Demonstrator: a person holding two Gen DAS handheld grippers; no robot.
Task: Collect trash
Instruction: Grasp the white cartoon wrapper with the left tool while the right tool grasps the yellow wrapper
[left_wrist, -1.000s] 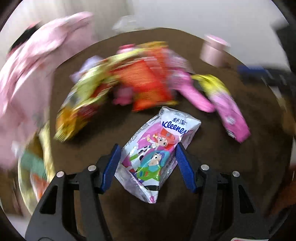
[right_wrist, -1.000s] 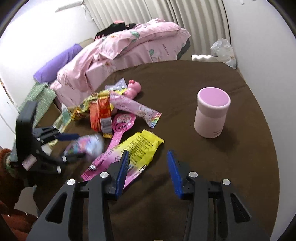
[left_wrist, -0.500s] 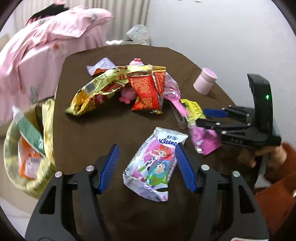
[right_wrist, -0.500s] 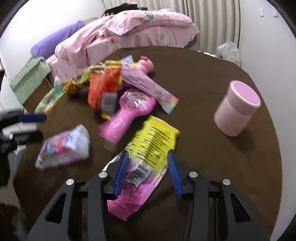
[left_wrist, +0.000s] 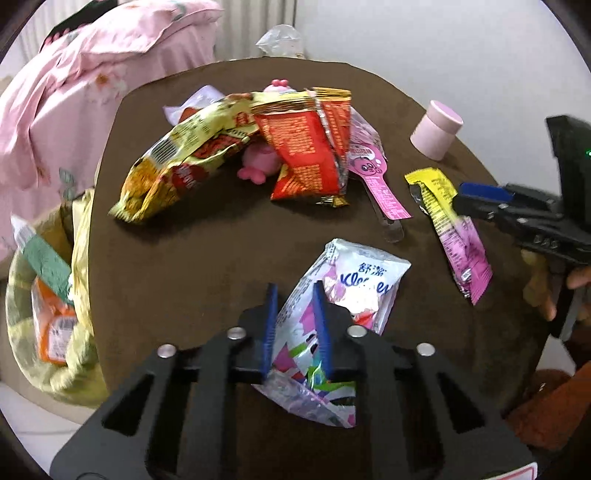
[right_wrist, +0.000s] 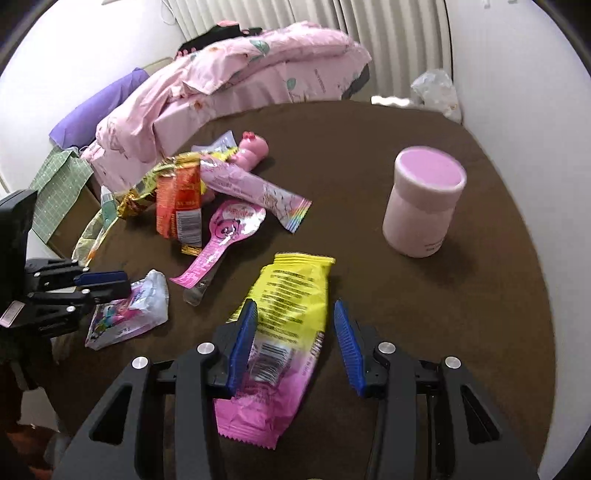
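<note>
A Kleenex tissue pack with cartoon print lies on the brown table. My left gripper is closing on its near half, and the blue pads pinch and crumple the foil. In the right wrist view the same pack sits in the left gripper at the table's left edge. My right gripper stands open, low over a yellow and pink wrapper that lies between its fingers. The left pad is at the wrapper's edge and the other pad is apart from it.
A heap of wrappers lies mid-table: a yellow snack bag, a red wrapper, a pink lollipop pack and a pink toy. A pink cup stands to the right. A yellowish trash bag hangs off the left edge.
The left jaws have closed from wide apart onto the tissue pack. The right gripper has come closer over the yellow and pink wrapper, its jaws unchanged.
</note>
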